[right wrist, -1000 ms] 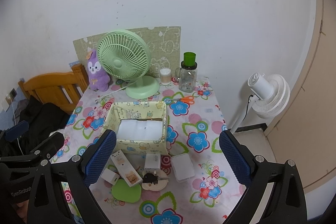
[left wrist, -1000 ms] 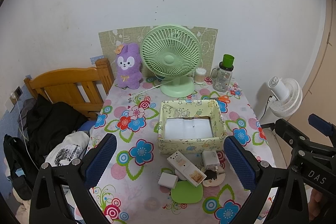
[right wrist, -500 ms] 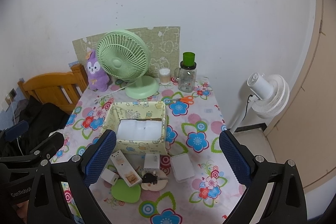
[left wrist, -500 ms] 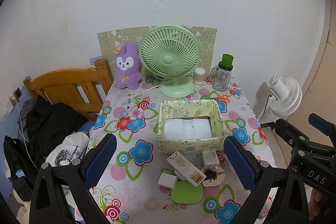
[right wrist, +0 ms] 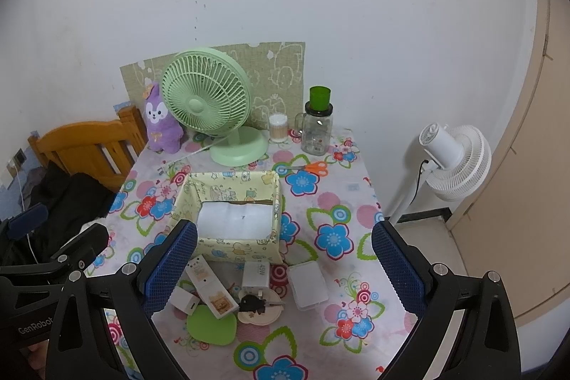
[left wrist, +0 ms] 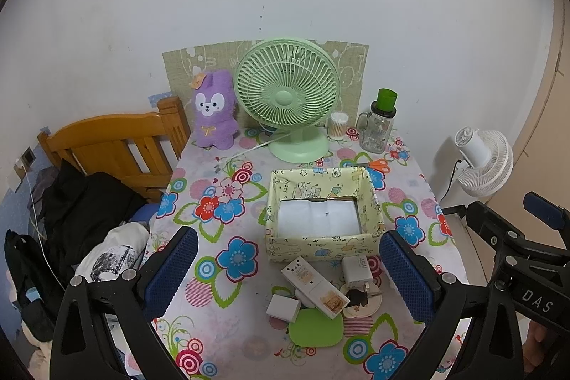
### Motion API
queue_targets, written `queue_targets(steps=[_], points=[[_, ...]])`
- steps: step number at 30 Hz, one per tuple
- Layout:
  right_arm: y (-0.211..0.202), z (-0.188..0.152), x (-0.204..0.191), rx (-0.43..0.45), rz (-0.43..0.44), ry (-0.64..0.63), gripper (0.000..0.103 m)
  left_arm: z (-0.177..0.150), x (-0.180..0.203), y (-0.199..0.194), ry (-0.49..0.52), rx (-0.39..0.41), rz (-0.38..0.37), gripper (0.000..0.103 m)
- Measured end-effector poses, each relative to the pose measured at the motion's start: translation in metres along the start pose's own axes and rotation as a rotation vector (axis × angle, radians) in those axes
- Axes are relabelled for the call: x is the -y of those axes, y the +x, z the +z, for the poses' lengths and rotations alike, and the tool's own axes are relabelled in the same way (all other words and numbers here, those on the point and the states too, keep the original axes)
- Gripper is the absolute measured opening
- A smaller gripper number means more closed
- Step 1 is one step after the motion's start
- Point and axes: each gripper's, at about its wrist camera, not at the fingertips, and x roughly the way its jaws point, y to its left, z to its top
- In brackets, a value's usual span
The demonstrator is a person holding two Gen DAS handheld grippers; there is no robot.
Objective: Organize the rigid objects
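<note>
Both grippers, left (left wrist: 285, 276) and right (right wrist: 283, 269), hover with jaws wide apart, holding nothing, above small rigid items clustered just near of the yellow box (left wrist: 322, 211): remote (left wrist: 315, 287), charger (left wrist: 354, 271).

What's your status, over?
Both grippers, left and right, open, empty, above table. Small items loose before empty box. Nothing blocking.

Floral table (left wrist: 228, 337) bearing box (left wrist: 322, 246), fan (left wrist: 286, 98)

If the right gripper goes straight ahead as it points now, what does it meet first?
Probably the pale-yellow patterned box or the white 45W charger before it; the open right gripper hangs above them, so depth is uncertain.
</note>
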Motion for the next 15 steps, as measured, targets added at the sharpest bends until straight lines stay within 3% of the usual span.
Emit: queue_targets(steps=[6, 15], points=[[0.019, 0.001, 0.003, -0.036, 0.008, 0.004, 0.1, 0.001, 0.002, 0.018, -0.003, -0.031, -0.005, 0.103], [0.066, -0.015, 0.009, -0.145, 0.012, -0.003, 0.1, -0.012, 0.007, 0.072, -0.013, -0.158, -0.016, 0.103]])
